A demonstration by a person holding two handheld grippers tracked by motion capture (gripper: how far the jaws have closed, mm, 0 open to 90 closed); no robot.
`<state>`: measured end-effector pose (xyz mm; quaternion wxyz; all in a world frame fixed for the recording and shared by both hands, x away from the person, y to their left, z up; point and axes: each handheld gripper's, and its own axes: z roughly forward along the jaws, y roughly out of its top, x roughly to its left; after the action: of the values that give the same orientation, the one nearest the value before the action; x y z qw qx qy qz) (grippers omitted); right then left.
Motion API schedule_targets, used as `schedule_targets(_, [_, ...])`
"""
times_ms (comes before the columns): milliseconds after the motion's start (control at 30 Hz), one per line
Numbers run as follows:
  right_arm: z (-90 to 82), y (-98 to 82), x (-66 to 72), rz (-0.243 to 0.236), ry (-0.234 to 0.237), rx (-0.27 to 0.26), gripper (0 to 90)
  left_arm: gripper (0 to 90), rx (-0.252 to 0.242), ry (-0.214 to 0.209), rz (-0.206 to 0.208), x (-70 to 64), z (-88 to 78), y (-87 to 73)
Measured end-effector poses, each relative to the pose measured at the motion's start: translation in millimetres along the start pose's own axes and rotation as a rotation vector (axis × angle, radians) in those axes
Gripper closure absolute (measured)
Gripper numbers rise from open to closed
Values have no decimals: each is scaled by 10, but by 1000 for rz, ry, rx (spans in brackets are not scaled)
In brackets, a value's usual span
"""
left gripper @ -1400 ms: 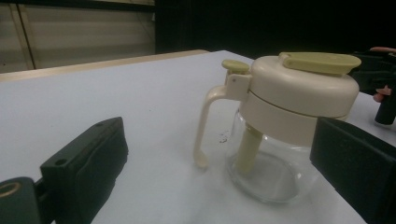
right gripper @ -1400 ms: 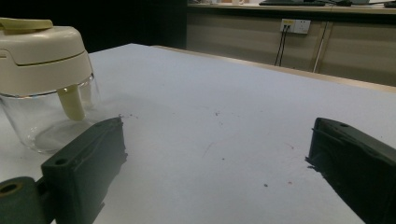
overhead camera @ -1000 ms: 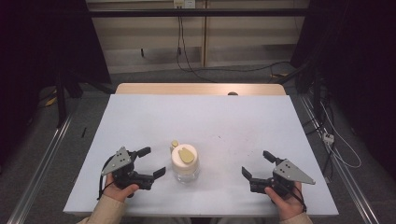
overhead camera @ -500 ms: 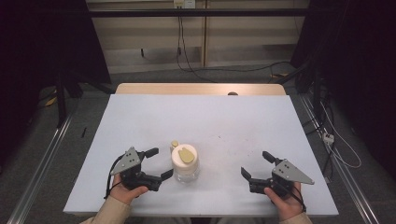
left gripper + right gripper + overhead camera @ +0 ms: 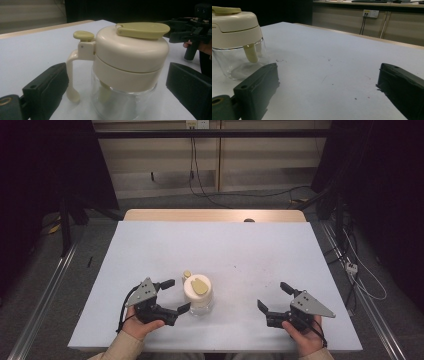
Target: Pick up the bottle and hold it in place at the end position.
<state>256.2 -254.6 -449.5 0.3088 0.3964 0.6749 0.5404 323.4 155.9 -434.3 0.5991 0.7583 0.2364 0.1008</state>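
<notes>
1. The glass jar (image 5: 198, 295), with its cream lid (image 5: 132, 47) and yellow-green flap (image 5: 143, 29), stands upright near the front of the white table (image 5: 215, 250), a little left of centre
2. The left gripper (image 5: 171, 296) is spread wide, one jaw on each side of the jar; in the left gripper view neither pad touches the glass, and the thin cream handle (image 5: 71, 77) hangs just beside the left jaw
3. The right gripper (image 5: 274, 297) is also spread and empty, resting well apart from the jar to its right
4. Risk: if the jaws close where they stand, the near one would likely catch the handle before the body, twisting or tipping the jar
5. Risk: smooth glass and a heavy lid could slip in a low pinch or topple if nudged
</notes>
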Motion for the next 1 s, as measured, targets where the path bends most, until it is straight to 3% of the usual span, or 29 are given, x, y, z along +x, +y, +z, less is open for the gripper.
schedule_targets(1000, [11, -3, 12, -11, 8, 11, 32, 41, 60, -6, 10, -106, 243, -19])
